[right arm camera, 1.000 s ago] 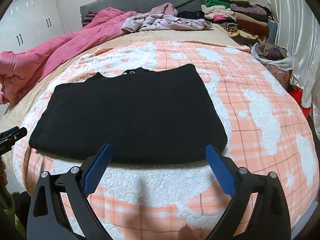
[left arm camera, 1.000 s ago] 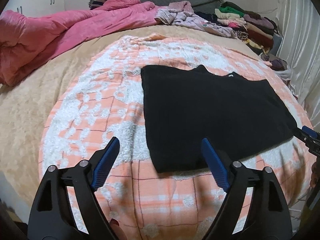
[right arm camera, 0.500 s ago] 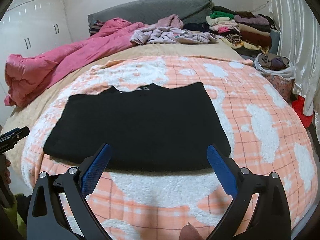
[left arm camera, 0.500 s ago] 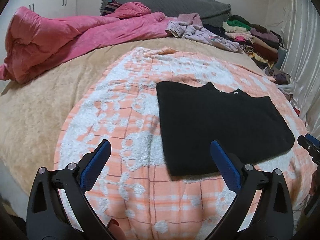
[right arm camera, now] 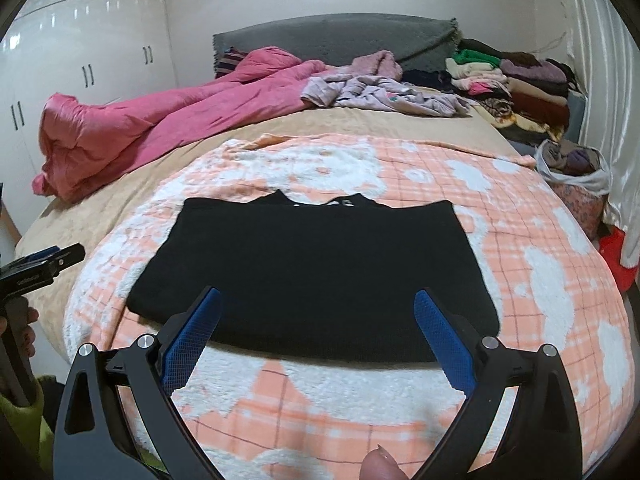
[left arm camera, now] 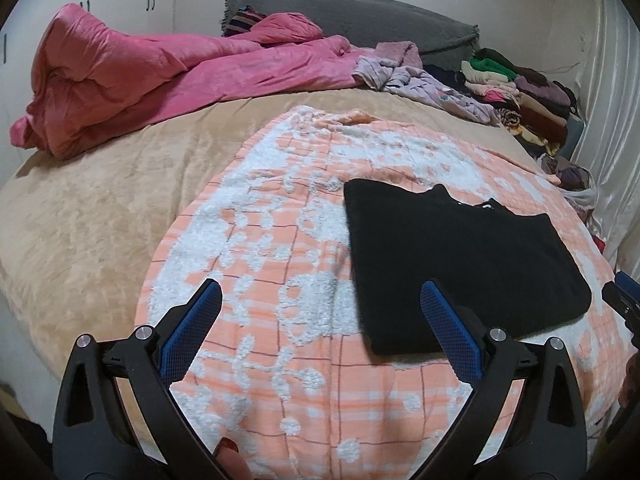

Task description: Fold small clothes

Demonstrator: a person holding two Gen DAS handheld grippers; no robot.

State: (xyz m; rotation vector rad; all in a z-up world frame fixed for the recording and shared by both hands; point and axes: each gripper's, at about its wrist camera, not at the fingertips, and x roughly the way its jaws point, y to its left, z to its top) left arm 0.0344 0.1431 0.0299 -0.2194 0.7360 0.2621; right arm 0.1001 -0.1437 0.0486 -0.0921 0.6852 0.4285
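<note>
Item: black garment point(right arm camera: 316, 276), folded flat on the bed's orange blanket point(right arm camera: 520, 248).
Soft, light, floppy; I'd pinch near-edge corners. Left hand-held gripper point(left arm camera: 320, 320) and right hand-held gripper point(right arm camera: 316, 324) both gape, empty.

Both grippers: left gripper point(left arm camera: 320, 294) and right gripper point(right arm camera: 316, 300) have black frames, blue textured pads, silver screws; yellow-green sleeve point(right arm camera: 24, 420).

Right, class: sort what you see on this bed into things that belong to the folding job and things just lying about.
Belongs to the job:
- black garment, flat on the orange checked blanket
- left gripper, fingers wide open, empty
- right gripper, fingers wide open, empty

Just lying about:
- pink duvet
- lilac clothes heap
- stack of folded clothes
- bag of clothes
</note>
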